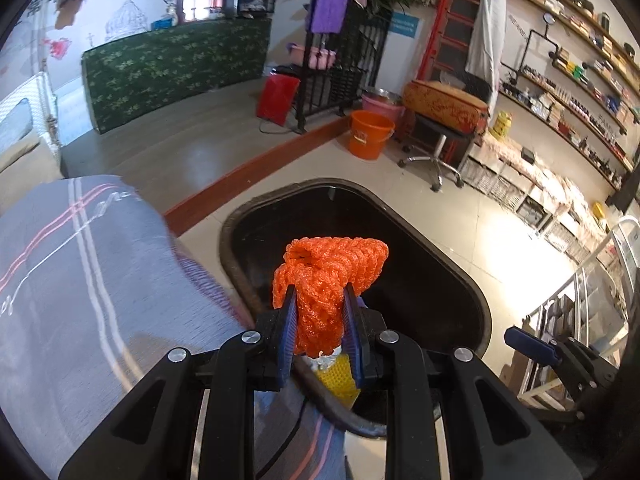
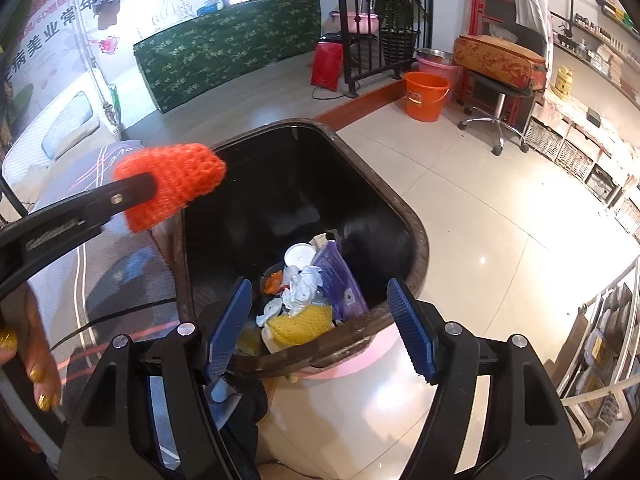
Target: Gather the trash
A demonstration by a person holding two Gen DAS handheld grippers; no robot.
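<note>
The left gripper had its blue ribbed jaws clamped on an orange foam net sleeve, a soft, knobbly mesh tube bunched between them and held above the near-left rim of a dark trash bin. The bin was a rounded rectangle with a worn brown rim and glossy black walls. Inside lay crumpled white paper, a round white lid, a flat purple packet and a yellow foam net. The right gripper hovered over the bin's near edge, its jaws wide apart and holding nothing. Beside the bin lay a grey striped fabric, smooth and slightly puffy. The floor was pale glossy tile. Farther back stood an orange plastic bucket, a pink tub, a swivel stool carrying a worn orange suitcase, a green leaf-patterned panel and long wall shelves crowded with small goods.
</note>
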